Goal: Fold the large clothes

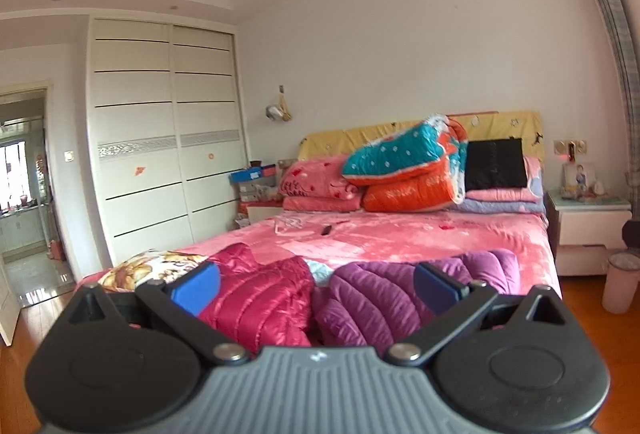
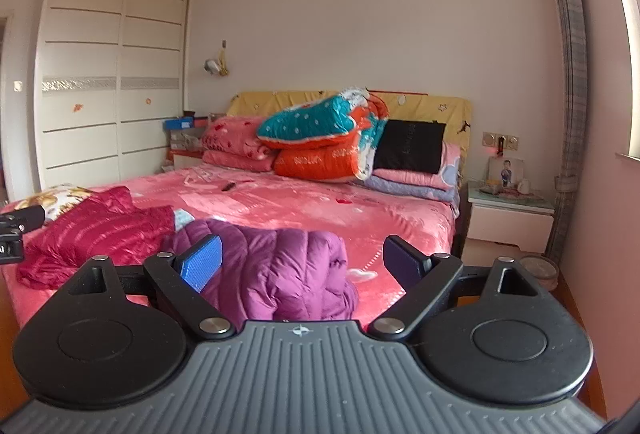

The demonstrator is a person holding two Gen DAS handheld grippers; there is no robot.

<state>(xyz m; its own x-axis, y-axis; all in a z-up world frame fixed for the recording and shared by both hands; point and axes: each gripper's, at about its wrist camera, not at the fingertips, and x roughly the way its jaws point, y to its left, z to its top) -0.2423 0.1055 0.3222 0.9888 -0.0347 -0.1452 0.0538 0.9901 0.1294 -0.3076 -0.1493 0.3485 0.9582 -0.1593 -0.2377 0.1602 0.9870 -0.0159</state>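
Observation:
Two puffy down jackets lie crumpled at the near end of a pink bed [image 1: 400, 234] [image 2: 320, 206]. The crimson jacket [image 1: 260, 298] [image 2: 96, 230] is on the left, the purple jacket [image 1: 384, 294] [image 2: 288, 266] on the right, touching it. My left gripper [image 1: 318, 284] hovers open in front of both, its blue pads [image 1: 196, 288] spread wide with nothing between them. My right gripper [image 2: 302, 262] stands open before the purple jacket, holding nothing. Part of the left gripper [image 2: 16, 222] shows at the left edge of the right wrist view.
Folded quilts and pillows [image 1: 408, 170] [image 2: 324, 142] are stacked at the headboard. A small dark remote [image 1: 326, 230] lies mid-bed. A white wardrobe [image 1: 160, 130] stands left, a nightstand [image 1: 588, 222] [image 2: 508, 214] and a bin [image 1: 620, 282] right. A floral cloth [image 1: 148, 266] sits at the bed's left corner.

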